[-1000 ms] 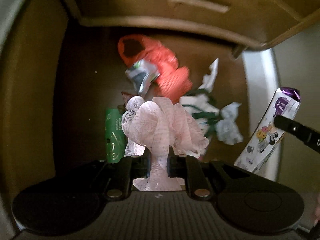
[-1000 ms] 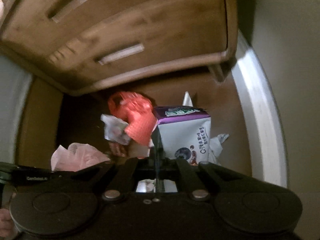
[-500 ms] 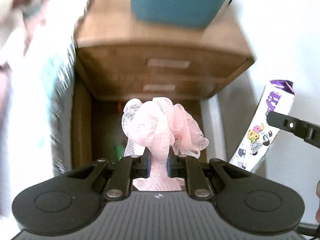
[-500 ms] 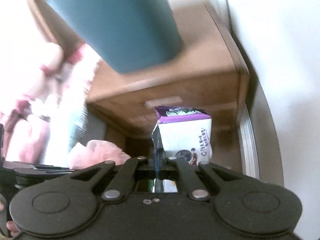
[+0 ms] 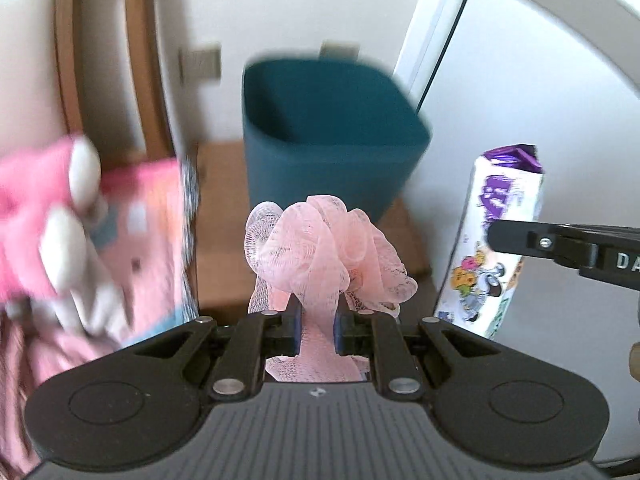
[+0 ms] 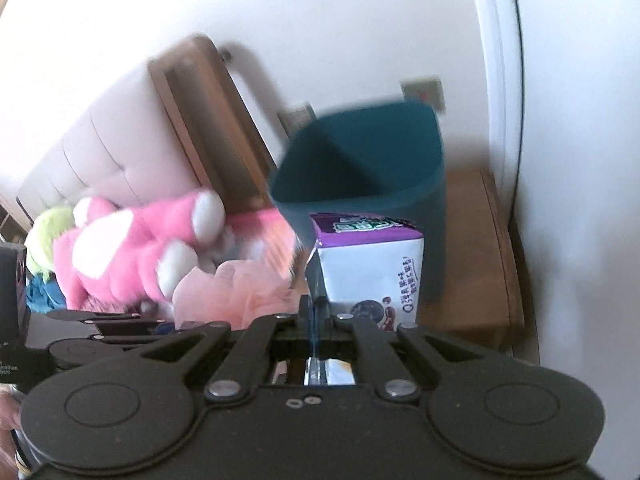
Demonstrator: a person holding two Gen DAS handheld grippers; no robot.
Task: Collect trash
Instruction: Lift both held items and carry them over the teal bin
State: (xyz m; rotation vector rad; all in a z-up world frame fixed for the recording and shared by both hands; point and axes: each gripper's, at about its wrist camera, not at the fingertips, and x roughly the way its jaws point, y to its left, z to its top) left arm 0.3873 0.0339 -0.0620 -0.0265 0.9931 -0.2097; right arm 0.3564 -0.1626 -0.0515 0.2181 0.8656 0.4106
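Note:
My left gripper [image 5: 317, 326] is shut on a pale pink mesh bath puff [image 5: 328, 248], which bulges above the pads. A white and purple drink carton [image 6: 370, 268] is pinched at its edge by my shut right gripper [image 6: 316, 312]; the same carton [image 5: 490, 240] and a right finger [image 5: 560, 246] show at the right of the left wrist view. A dark teal bin [image 5: 328, 132] stands open on a wooden nightstand [image 5: 224, 248], just beyond both held items. The puff [image 6: 236, 292] also shows left of the carton in the right wrist view.
A pink plush toy [image 6: 140, 248] and pink bedding [image 5: 132, 248] lie on the bed at the left. A padded headboard with a wooden frame [image 6: 192, 112] stands behind it. White wall and a door frame [image 6: 500, 100] close off the right side.
Both grippers have risen from the dark floor space with trash under the nightstand up to the level of the bin's rim, each keeping its item. The view is now bright.

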